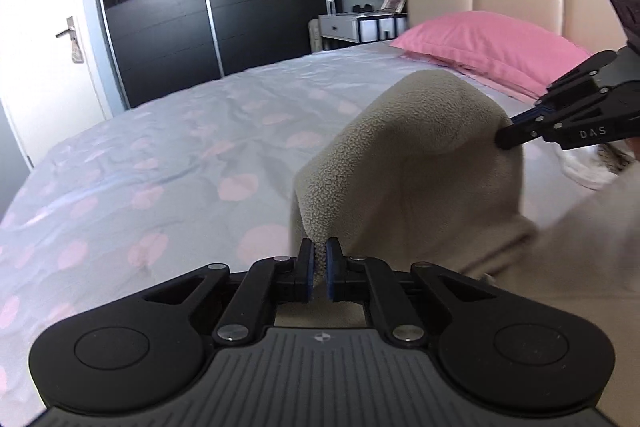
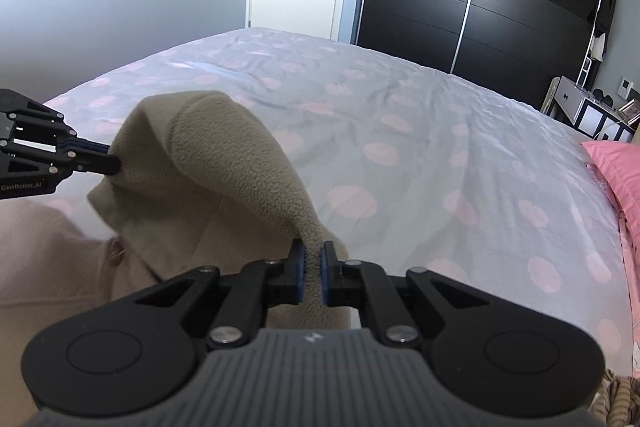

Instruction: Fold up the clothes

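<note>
We pinch the beige fleece garment (image 1: 404,163) between the closed pads of our left gripper (image 1: 319,267); our right gripper (image 2: 313,269) clamps another edge of it; the fleece arches off the spotted bedsheet (image 1: 160,155) between both fingertips; beyond lies a pink pillow (image 1: 484,43).

Both grippers, left gripper (image 1: 319,261) & right gripper (image 2: 314,261), were matte black w/ blue pads, silver pivot screws, ribbed grey housing, white "DAS" & "GenRobot.AI" lettering.
</note>
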`<act>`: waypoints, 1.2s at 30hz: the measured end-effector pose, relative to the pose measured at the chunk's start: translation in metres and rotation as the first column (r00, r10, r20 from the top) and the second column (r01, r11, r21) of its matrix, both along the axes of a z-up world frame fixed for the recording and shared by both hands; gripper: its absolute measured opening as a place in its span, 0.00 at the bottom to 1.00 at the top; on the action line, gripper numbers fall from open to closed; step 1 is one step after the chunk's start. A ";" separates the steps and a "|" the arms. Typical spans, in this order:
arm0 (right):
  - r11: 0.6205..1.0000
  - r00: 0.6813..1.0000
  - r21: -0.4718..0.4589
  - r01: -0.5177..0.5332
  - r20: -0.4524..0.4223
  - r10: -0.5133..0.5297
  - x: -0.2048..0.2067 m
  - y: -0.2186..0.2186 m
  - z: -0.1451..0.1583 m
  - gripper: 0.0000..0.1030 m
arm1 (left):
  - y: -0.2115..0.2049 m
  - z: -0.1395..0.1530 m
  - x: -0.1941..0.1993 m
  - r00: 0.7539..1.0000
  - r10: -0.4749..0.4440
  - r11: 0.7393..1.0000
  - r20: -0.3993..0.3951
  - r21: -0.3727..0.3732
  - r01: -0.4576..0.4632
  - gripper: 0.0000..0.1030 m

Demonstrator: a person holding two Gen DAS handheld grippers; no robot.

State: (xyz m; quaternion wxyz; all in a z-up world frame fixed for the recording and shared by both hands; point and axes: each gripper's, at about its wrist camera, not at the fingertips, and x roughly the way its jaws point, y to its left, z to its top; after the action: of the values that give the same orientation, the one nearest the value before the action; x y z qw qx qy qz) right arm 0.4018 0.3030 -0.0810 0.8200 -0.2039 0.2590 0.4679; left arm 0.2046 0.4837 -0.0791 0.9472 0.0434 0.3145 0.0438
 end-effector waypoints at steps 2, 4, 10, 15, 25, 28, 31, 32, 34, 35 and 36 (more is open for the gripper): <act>1.000 1.000 0.001 -0.026 -0.002 0.026 -0.017 -0.015 0.002 0.08 | -0.008 0.000 -0.016 1.000 -0.015 1.000 -0.007 -0.014 0.015 0.04; 0.998 0.998 0.010 -0.057 -0.016 0.057 -0.033 -0.030 0.001 0.08 | -0.015 -0.002 -0.030 0.999 -0.024 1.000 -0.024 -0.018 0.024 0.03; 0.988 0.988 -0.042 -0.148 -0.037 0.147 -0.079 -0.064 -0.023 0.08 | -0.034 -0.026 -0.061 0.993 -0.063 0.998 -0.096 -0.030 0.060 0.03; 0.977 0.979 -0.085 -0.197 -0.077 0.191 -0.108 -0.077 -0.054 0.08 | -0.043 -0.059 -0.070 0.982 -0.061 0.998 -0.180 -0.007 0.061 0.03; 0.941 0.970 -0.238 -0.240 -0.081 0.227 -0.138 -0.084 -0.100 0.14 | -0.059 -0.070 -0.099 0.961 -0.045 0.999 -0.273 -0.008 0.044 0.04; 0.959 0.977 -0.197 -0.201 -0.109 0.183 -0.134 -0.100 -0.086 0.29 | -0.047 -0.051 -0.113 0.972 0.001 0.997 -0.236 -0.075 -0.020 0.08; 0.982 0.982 -0.139 -0.127 -0.154 0.105 -0.122 -0.118 -0.069 0.29 | -0.030 -0.032 -0.120 0.981 0.074 0.984 -0.181 -0.148 -0.101 0.19; 0.990 0.982 -0.111 -0.081 -0.182 0.060 -0.115 -0.123 -0.064 0.29 | -0.024 -0.028 -0.119 0.980 0.106 0.976 -0.168 -0.173 -0.135 0.19; 0.997 0.966 -0.068 0.027 -0.255 -0.043 -0.096 -0.129 -0.059 0.29 | -0.012 -0.023 -0.115 0.974 0.175 0.953 -0.145 -0.223 -0.204 0.21; 0.995 0.950 -0.045 0.085 -0.298 -0.095 -0.085 -0.129 -0.058 0.29 | -0.004 -0.024 -0.110 0.966 0.219 0.935 -0.139 -0.254 -0.249 0.22; 0.990 0.930 -0.027 0.136 -0.340 -0.137 -0.074 -0.128 -0.059 0.30 | 0.004 -0.025 -0.105 0.957 0.256 0.913 -0.139 -0.289 -0.286 0.29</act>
State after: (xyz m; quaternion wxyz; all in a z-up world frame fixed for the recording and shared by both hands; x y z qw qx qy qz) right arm 0.3273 0.1746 -0.1397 0.7930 -0.1025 0.4113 0.4376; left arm 0.0996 0.4873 -0.1045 0.9106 -0.1460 0.3664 0.1232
